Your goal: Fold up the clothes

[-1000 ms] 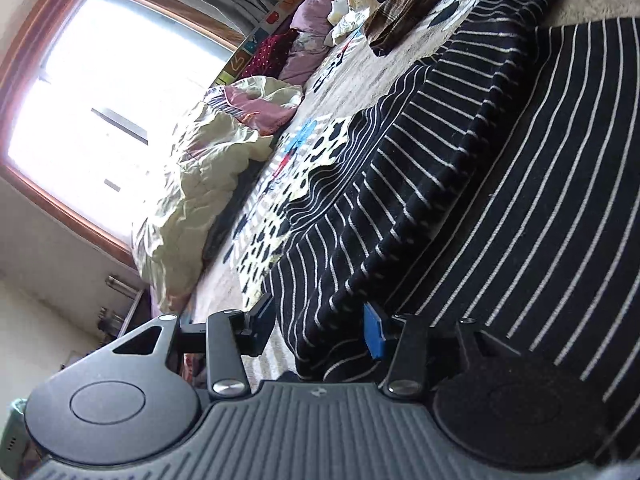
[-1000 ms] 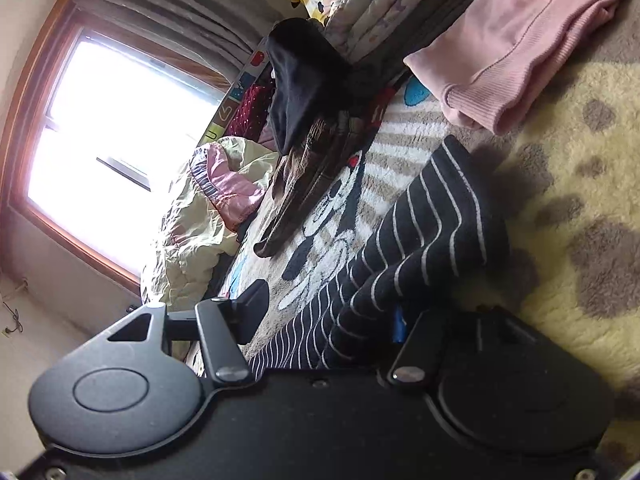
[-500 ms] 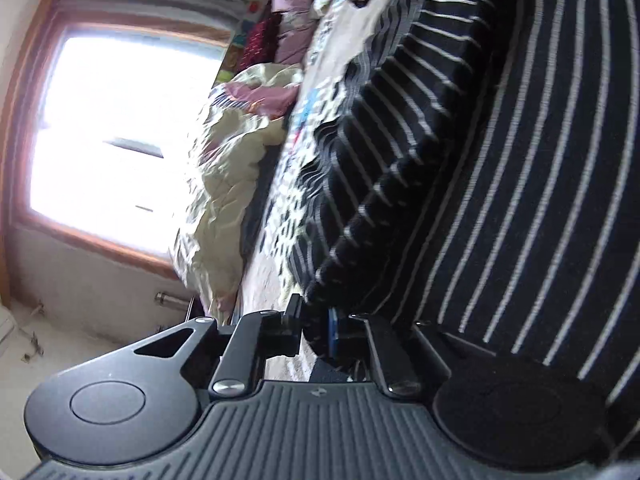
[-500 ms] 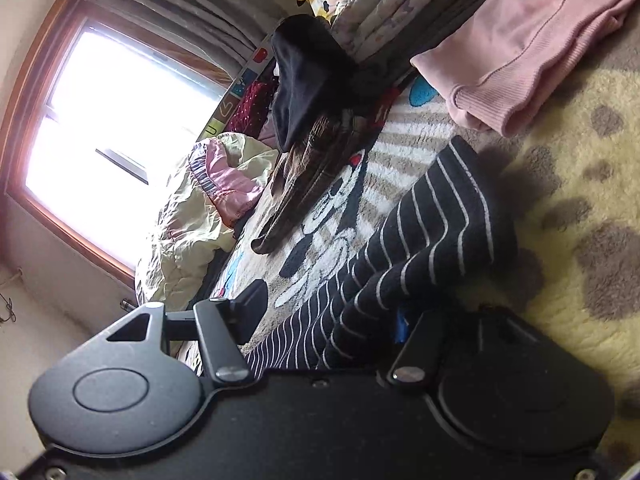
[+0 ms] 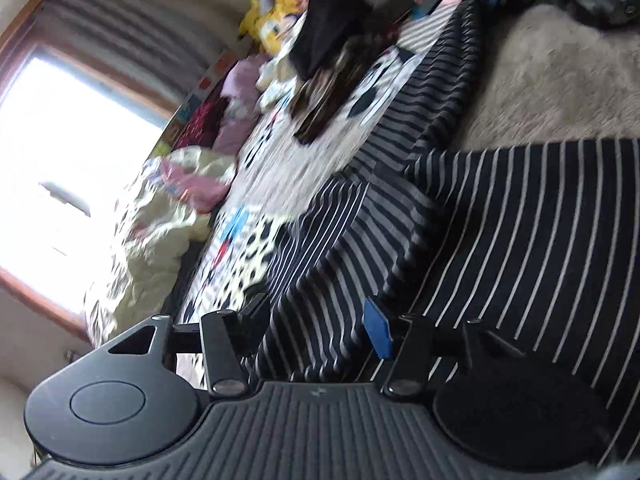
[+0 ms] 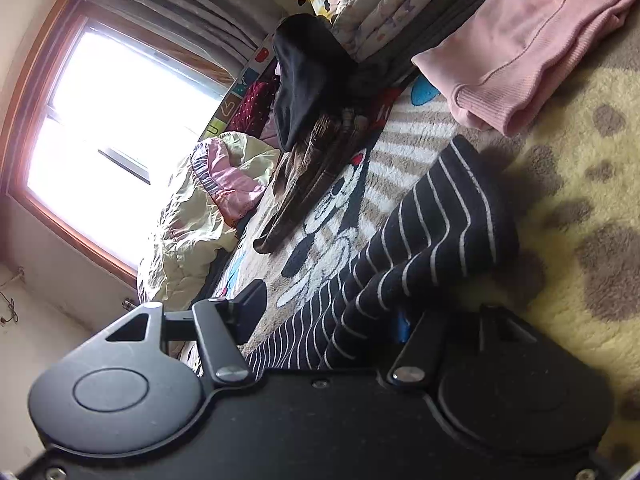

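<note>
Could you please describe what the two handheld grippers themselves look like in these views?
Both are black. The left gripper has a ribbed dark-grey body, round discs on either side, silver screws at the finger pivots, and a blue pad on one finger. The right gripper has a smooth, matte black body with the same discs and screws; a sliver of blue shows by one finger. No cables or sleeves are visible.

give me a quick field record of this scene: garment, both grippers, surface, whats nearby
garment: dark striped garment, partly folded, lying on the blanket
left hand-held gripper: open, striped cloth between its fingers
right hand-held gripper: open, a striped fold between its fingers
surface: cartoon-print blanket
nearby: pink sweater, black cloth, pale yellow quilt
background: bright window
</note>
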